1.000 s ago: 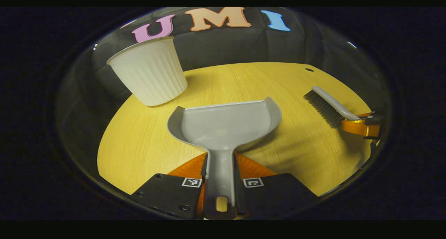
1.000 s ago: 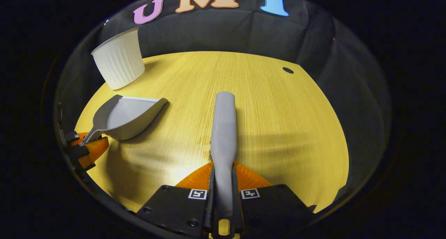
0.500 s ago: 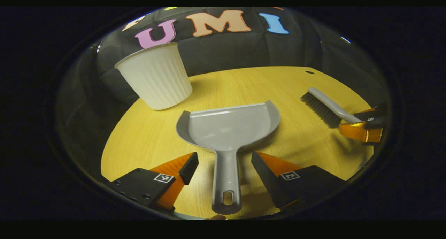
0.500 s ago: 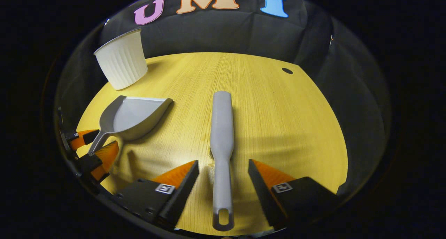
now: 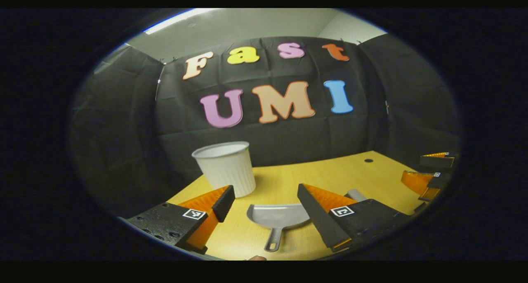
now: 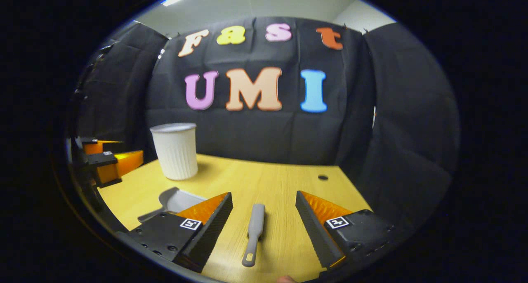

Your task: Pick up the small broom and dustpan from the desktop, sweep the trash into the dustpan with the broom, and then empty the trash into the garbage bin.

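Both tools lay flat on the desktop (image 6: 280, 184), no trash was seen there, and the task was judged finished or nearly so; the step in hand was taken to be a clean withdrawal, best done by lifting each claw straight up and back with the fingers kept wide, so that neither handle would be clipped. The left gripper (image 5: 266, 198) was held wide open and gripped nothing; the dustpan (image 5: 277, 217) lay below and between its fingers, untouched, handle toward the camera, and the bin (image 5: 226, 166) stood ahead and slightly left, near the wall. The right gripper (image 6: 264, 206) was likewise spread wide and empty; the broom (image 6: 254, 229) lay below and between its fingers, clear of both, handle nearest, with the dustpan to its left.
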A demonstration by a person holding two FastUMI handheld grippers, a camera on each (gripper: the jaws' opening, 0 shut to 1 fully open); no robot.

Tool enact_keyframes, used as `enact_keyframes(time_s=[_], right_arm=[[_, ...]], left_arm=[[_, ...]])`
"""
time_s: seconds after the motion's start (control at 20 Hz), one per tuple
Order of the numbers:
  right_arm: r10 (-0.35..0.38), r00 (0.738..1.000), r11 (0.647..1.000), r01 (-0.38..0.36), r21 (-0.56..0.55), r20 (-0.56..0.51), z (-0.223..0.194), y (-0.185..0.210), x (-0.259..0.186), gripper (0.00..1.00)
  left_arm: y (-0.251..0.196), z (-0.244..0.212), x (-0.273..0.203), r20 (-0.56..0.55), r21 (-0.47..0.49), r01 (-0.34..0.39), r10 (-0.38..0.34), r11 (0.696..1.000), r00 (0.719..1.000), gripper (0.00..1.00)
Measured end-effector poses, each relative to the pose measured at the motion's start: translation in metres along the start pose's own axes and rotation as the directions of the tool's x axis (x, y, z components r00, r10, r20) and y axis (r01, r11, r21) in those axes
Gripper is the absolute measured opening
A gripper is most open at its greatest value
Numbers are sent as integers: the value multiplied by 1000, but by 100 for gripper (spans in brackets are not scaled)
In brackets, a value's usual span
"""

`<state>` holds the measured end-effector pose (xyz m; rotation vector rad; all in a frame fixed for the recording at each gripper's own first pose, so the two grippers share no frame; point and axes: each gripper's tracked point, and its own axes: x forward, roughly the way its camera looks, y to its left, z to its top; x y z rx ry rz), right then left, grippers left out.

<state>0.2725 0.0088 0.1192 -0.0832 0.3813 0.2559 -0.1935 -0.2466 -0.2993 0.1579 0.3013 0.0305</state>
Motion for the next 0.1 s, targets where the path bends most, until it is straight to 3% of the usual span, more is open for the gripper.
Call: enact_keyframes(time_s=[0.1], right_arm=[[46, 997, 999, -46, 1, 54, 33, 11, -20, 93]], left_arm=[[-12, 52, -9, 108, -69, 43, -36, 997, 993, 93]])
